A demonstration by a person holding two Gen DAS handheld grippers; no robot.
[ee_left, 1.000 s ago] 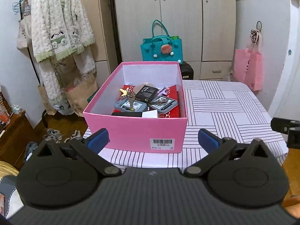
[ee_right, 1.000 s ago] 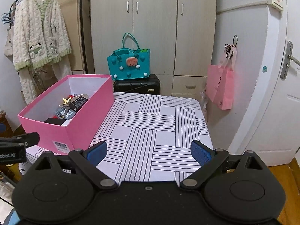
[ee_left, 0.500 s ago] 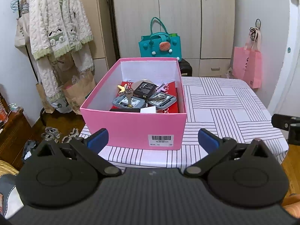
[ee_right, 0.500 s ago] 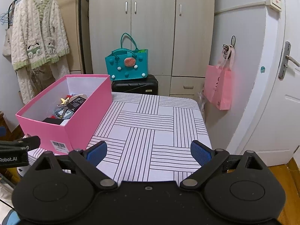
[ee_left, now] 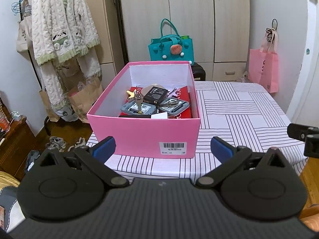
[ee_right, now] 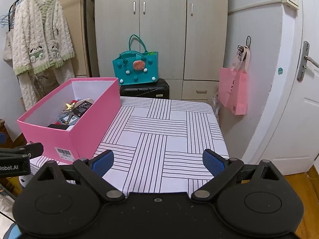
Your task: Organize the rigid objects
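Left wrist view: your left gripper [ee_left: 162, 147] has its fingers spread wide and empty, with the pink box [ee_left: 143, 133] dead ahead on the table [ee_left: 239, 109], long axis pointing away, so it's nearer.

Right wrist view: your right gripper [ee_right: 158, 161] is wide too, with the box off left.

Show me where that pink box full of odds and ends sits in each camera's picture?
Left wrist: the pink box is centre frame, straight ahead on the striped table.
Right wrist: the pink box sits at the left, on the table's left edge.
Shared landmark: the teal handbag behind it.
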